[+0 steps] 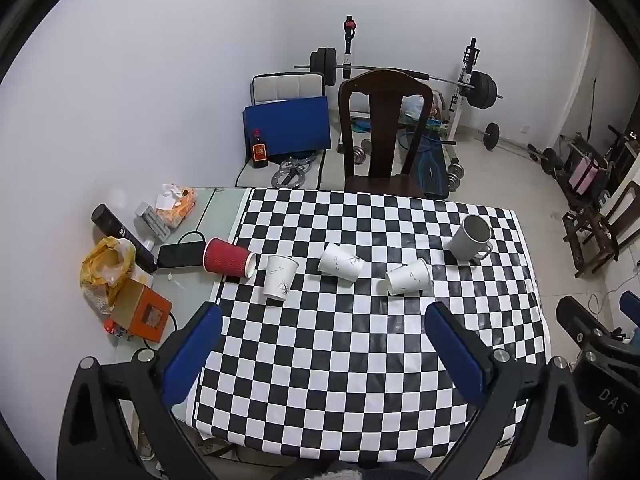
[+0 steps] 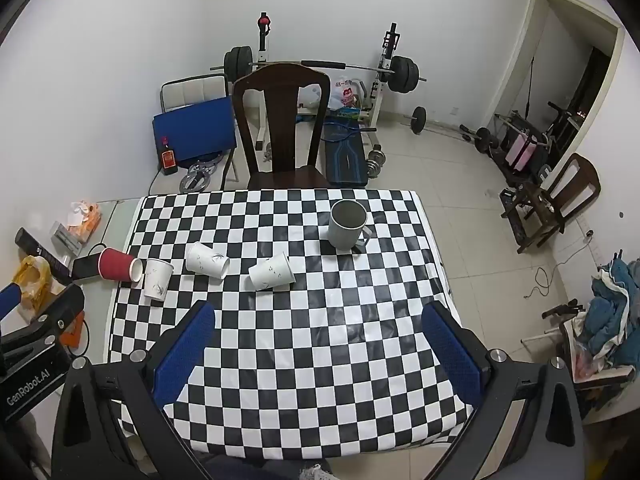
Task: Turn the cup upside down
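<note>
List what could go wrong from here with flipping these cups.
1. The red cup lies on its side at the checkered cloth's left edge; a nudge could roll it off.
2. The upright paper cup stands close beside it, so wide-open fingers may knock one.
3. The grey mug is probably heavier; its handle could catch mid-flip.

Beyond the left jaws, five cups line the worktop (image 1: 360, 360): tipped cup (image 1: 229, 263) far left, mug (image 1: 470, 238) far right, upright.
</note>
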Action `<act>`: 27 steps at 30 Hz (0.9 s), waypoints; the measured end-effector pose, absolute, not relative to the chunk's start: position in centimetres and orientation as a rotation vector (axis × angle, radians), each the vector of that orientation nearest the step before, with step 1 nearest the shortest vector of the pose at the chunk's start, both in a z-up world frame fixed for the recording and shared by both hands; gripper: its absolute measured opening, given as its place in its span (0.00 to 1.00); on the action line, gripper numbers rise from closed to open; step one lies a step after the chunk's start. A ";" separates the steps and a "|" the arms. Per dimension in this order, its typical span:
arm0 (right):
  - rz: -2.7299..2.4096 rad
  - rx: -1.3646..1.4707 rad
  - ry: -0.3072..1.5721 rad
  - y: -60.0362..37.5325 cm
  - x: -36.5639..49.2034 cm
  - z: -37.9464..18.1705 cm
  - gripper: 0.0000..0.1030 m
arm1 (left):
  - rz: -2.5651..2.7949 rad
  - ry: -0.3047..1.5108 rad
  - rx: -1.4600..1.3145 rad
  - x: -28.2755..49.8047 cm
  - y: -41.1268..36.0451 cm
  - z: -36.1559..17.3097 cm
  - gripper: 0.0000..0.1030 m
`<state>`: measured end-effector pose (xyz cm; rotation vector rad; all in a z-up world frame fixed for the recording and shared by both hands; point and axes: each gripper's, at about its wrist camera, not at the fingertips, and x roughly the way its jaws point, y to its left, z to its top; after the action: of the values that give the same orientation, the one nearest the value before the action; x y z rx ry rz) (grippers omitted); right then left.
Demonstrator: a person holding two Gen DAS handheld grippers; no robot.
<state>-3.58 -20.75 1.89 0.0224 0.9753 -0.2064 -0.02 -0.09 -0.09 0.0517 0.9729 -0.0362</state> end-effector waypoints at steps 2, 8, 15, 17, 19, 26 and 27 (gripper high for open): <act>-0.195 0.046 0.961 -20.9 -3.7 2.0 1.00 | -0.036 0.974 0.051 0.0 -0.2 -0.1 1.00; -0.201 0.033 0.958 -20.3 -3.9 2.1 1.00 | -0.037 0.960 0.054 -0.2 -0.2 -0.1 1.00; -0.201 0.025 0.951 -19.4 -4.0 2.3 1.00 | -0.036 0.958 0.052 0.1 0.3 0.7 1.00; -0.202 0.026 0.952 -19.3 -3.9 2.4 1.00 | -0.037 0.953 0.052 0.0 0.3 0.6 1.00; -0.204 0.025 0.951 -19.4 -3.9 2.4 1.00 | -0.037 0.954 0.050 -0.1 0.3 0.6 1.00; -0.199 0.026 0.950 -19.6 -4.1 2.4 1.00 | -0.039 0.963 0.045 -0.3 1.1 1.6 1.00; -0.199 0.026 0.950 -19.6 -4.1 2.5 1.00 | -0.039 0.962 0.044 -0.3 1.1 1.6 1.00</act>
<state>-4.11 -19.58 2.47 0.0256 0.9501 -0.1986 -0.30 1.06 1.61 0.0442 0.9623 -0.0390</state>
